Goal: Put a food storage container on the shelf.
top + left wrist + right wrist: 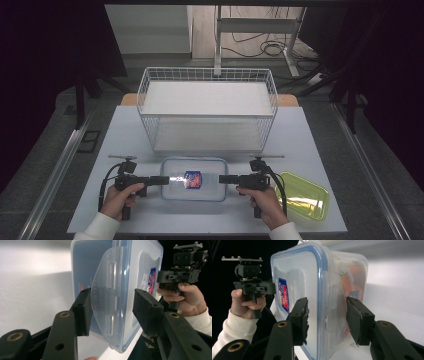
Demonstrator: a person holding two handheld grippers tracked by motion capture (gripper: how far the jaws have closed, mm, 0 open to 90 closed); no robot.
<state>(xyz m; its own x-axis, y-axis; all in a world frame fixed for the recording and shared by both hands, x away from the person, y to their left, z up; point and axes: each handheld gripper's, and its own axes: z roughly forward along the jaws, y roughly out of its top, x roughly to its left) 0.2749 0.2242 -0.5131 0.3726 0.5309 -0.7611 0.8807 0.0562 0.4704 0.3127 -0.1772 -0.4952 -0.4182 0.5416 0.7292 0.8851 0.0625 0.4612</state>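
Both tongs straddle the lidded food container (194, 179)'s end latches: left gripper (165, 180) half-open with one pad touching, right gripper (223, 178) half-open, not pinching. Next, probably squeeze evenly.

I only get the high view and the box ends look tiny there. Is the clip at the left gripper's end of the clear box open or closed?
Observer: Open. In the left gripper view the left clip swings out from the clear box, between the jaws of the left gripper.
Operator: Is the gripper squeezing it?
Observer: No. There is a gap between the clip and one pad.
Operator: What about the other end?
Observer: In the right gripper view the right clip lies flat against the box wall. The right gripper straddles it, with both pads apart from it.
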